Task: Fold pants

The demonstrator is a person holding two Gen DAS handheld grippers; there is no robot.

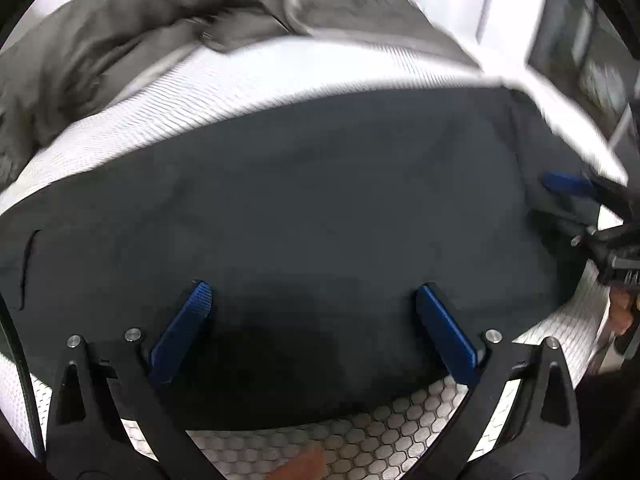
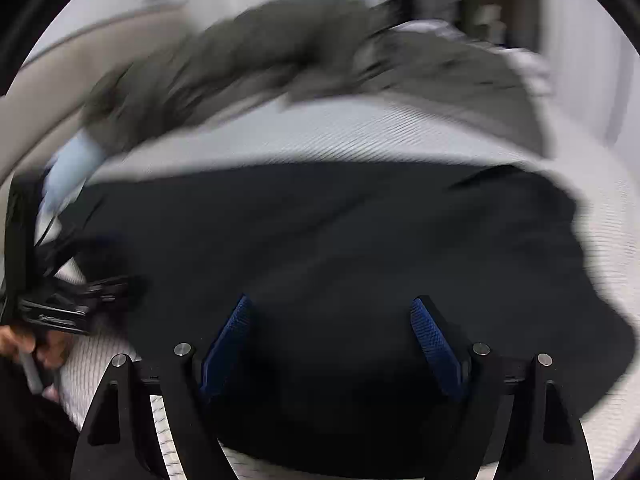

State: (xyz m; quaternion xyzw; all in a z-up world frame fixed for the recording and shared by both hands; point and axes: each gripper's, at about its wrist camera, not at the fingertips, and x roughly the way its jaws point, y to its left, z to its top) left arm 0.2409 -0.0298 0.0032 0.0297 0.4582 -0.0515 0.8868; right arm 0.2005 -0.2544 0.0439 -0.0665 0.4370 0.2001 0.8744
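While both jaws gape, dark pants (image 1: 320, 208) lie beneath (untouched).

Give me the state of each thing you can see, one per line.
Dark pants: folded, lying flat on the white cover.
Grey garment: crumpled, behind the pants.
Left claw: open, holding nothing, over the pants.
Right claw: open, holding nothing, over the pants.

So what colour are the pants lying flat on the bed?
Very dark navy, nearly black pants. The left wrist view shows them best.
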